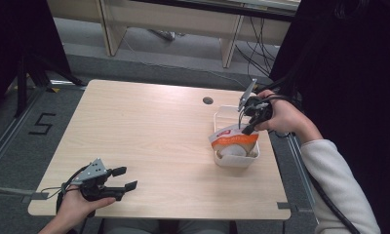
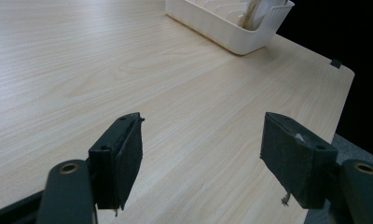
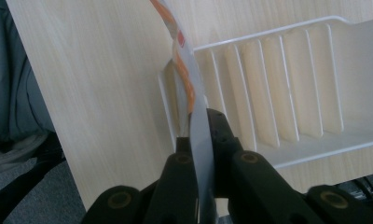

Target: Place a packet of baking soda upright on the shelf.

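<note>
Pouch [image 1: 233, 139] pinched by right gripper [image 1: 246, 127] over basket [image 1: 221, 113]; left gripper [image 1: 125, 178] agape.

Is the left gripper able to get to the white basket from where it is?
Probably yes: the left gripper is open and bare table lies between it and the white basket.

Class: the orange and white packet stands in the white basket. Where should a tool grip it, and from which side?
Grip the packet by its thin flat upper edge, coming from above: the white basket walls off its lower part. The right tool is clamped there now.
</note>
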A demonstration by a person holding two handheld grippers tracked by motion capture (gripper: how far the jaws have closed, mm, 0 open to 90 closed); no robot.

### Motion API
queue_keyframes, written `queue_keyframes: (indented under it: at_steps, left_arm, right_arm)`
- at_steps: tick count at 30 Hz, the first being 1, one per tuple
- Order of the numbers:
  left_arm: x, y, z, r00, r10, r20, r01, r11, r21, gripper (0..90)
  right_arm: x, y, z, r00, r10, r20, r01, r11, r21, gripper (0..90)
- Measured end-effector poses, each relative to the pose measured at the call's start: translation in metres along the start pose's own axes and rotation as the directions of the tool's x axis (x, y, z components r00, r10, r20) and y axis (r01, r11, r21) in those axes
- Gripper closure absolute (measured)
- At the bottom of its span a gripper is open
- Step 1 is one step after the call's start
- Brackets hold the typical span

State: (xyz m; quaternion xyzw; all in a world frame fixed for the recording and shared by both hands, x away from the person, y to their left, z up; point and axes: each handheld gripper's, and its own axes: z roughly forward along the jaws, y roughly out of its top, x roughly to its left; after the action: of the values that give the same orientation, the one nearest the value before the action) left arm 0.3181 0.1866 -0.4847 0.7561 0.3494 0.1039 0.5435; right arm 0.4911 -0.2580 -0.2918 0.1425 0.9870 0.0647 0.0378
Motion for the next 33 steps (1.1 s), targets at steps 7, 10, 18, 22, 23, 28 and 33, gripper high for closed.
queue_keyframes:
  at_steps: [7, 10, 18, 22, 23, 28, 33]
  left_arm:
    - [0.000, 0.000, 0.000, 1.0000, 0.000, 0.000, 0.000, 1.0000, 0.001, 28.6]
    - [0.000, 0.000, 0.000, 1.0000, -0.001, -0.001, 0.001, 1.0000, 0.000, 28.7]
    - [-0.002, 0.000, 0.001, 0.9997, -0.023, -0.007, 0.023, 0.9997, 0.001, 28.6]
    - [-0.002, 0.000, 0.001, 0.9997, -0.025, -0.007, 0.025, 0.9997, -0.001, 28.7]
    - [-0.002, 0.000, 0.001, 0.9997, -0.025, -0.008, 0.025, 0.9997, -0.001, 28.7]
    - [-0.002, 0.000, 0.001, 0.9997, -0.023, -0.008, 0.023, 0.9997, 0.000, 28.7]
    - [-0.002, 0.000, 0.001, 0.9997, -0.024, -0.008, 0.024, 0.9997, -0.001, 28.6]
  right_arm:
    - [-0.001, -0.002, 0.006, 0.9999, -0.010, -0.003, 0.010, 0.9999, 0.005, 90.0]
    - [-0.001, -0.003, 0.009, 1.0000, -0.004, 0.001, 0.004, 0.9999, 0.012, 90.0]
    - [-0.003, -0.009, 0.017, 1.0000, 0.004, 0.004, -0.004, 0.9994, 0.033, 90.0]
    - [-0.002, -0.012, 0.021, 0.9995, 0.028, 0.013, -0.029, 0.9985, 0.047, 90.0]
    - [-0.003, -0.012, 0.022, 0.9998, 0.019, 0.007, -0.019, 0.9988, 0.046, 90.0]
    - [-0.004, -0.014, 0.024, 0.9998, 0.020, 0.009, -0.020, 0.9985, 0.051, 90.0]
    - [-0.004, -0.016, 0.025, 0.9990, 0.042, 0.017, -0.043, 0.9977, 0.053, 90.0]
